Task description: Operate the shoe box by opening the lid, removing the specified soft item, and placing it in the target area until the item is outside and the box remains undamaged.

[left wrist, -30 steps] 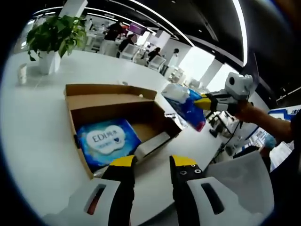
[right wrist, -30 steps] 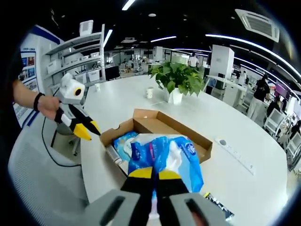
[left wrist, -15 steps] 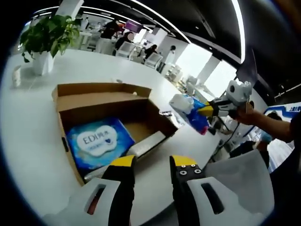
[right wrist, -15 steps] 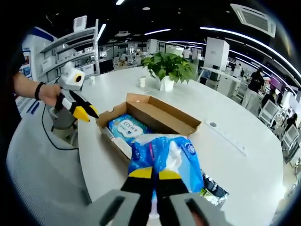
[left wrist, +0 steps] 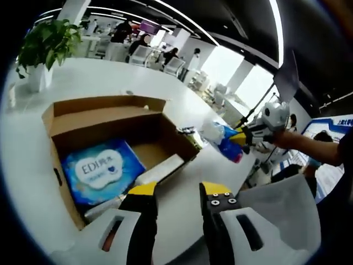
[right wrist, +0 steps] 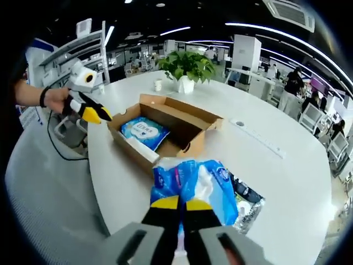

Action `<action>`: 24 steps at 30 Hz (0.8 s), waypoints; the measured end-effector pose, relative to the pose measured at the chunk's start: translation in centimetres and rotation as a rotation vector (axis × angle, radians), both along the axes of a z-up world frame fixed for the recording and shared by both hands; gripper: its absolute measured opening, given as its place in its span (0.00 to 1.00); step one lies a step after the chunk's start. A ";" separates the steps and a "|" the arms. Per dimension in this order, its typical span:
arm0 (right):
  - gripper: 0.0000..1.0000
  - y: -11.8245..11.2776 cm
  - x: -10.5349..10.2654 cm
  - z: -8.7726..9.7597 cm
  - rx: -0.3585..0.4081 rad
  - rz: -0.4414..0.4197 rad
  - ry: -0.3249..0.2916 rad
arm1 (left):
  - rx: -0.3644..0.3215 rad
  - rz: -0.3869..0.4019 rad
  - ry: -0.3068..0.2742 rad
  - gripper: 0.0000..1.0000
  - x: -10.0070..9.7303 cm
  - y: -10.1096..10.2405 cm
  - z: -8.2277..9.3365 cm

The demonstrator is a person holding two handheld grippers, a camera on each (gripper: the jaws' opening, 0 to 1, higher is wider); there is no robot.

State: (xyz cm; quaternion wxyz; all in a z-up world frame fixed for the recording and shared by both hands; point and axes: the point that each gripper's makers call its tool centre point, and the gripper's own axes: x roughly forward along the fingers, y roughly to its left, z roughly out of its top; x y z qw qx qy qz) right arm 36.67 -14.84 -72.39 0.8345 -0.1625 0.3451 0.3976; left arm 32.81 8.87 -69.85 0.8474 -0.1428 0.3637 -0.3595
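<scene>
The open cardboard shoe box (left wrist: 110, 118) (right wrist: 182, 118) stands on the white table, lid flap folded back. Inside lies a blue tissue pack (left wrist: 94, 170) (right wrist: 144, 130) beside a white wrapped piece (left wrist: 160, 168). My right gripper (right wrist: 182, 204) is shut on a blue and white soft pack (right wrist: 193, 185), held above the table to the right of the box; the left gripper view shows that pack (left wrist: 223, 142) and the right gripper (left wrist: 238, 138) off the box's right end. My left gripper (left wrist: 175, 190) is open and empty near the box's front; the right gripper view has it (right wrist: 102, 116) left of the box.
A potted plant (left wrist: 41, 44) (right wrist: 185, 69) and a small cup (right wrist: 158, 85) stand behind the box. A dark crinkly wrapper (right wrist: 245, 201) (left wrist: 187, 132) lies on the table right of the box. A power strip (right wrist: 256, 135) lies farther back. Chairs and people fill the office behind.
My right gripper has carried the soft pack farther right and away from the box, lower toward the table. The left gripper has stayed open near the box's front.
</scene>
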 end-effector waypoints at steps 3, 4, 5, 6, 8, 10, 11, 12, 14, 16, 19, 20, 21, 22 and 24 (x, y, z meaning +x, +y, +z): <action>0.00 -1.7 0.0 -0.6 -0.004 -0.032 0.009 | 0.006 -0.007 0.003 0.29 0.1 -0.4 -0.1; 0.00 -2.4 0.0 -1.0 -0.014 -0.039 0.014 | 0.007 -0.009 0.005 0.29 0.1 -0.5 -0.1; 0.00 -2.9 -0.1 -1.2 -0.023 -0.041 0.015 | 0.006 -0.011 0.009 0.29 0.1 -0.7 -0.2; 0.00 -3.6 -0.1 -1.4 -0.033 -0.042 0.014 | 0.007 -0.014 0.012 0.29 0.0 -0.9 -0.2; 0.00 -4.6 -0.1 -1.8 -0.038 -0.055 0.021 | 0.012 -0.020 0.013 0.29 -0.2 -1.1 -0.2; 0.00 -5.3 -0.1 -2.0 -0.042 -0.059 0.021 | 0.014 -0.022 0.014 0.29 -0.2 -1.2 -0.3; 0.00 -5.8 -0.1 -2.1 -0.043 -0.064 0.024 | 0.017 -0.021 0.016 0.29 -0.3 -1.2 -0.3; 0.00 -6.2 -0.2 -2.2 -0.045 -0.067 0.025 | 0.019 -0.019 0.018 0.29 -0.3 -1.2 -0.4; 0.00 -7.1 -0.2 -2.3 -0.049 -0.069 0.026 | 0.021 -0.011 0.024 0.29 -0.4 -1.3 -0.6; 0.00 -8.0 -0.2 -2.5 -0.052 -0.074 0.028 | 0.025 -0.005 0.030 0.29 -0.5 -1.4 -0.9; 0.00 -9.0 -0.2 -2.7 -0.053 -0.079 0.031 | 0.027 -0.003 0.034 0.29 -0.6 -1.9 -1.0; 0.00 -9.4 -0.2 -2.8 -0.056 -0.083 0.034 | 0.026 -0.001 0.036 0.29 -0.7 -2.0 -1.1; 0.00 -9.7 -0.2 -2.9 -0.057 -0.085 0.036 | 0.025 0.002 0.036 0.29 -0.7 -2.2 -1.1; 0.00 -10.2 -0.2 -3.1 -0.060 -0.087 0.038 | 0.022 0.004 0.037 0.29 -0.8 -2.4 -1.1; 0.00 -10.9 -0.3 -3.4 -0.068 -0.086 0.043 | 0.019 0.007 0.037 0.29 -0.9 -2.8 -1.1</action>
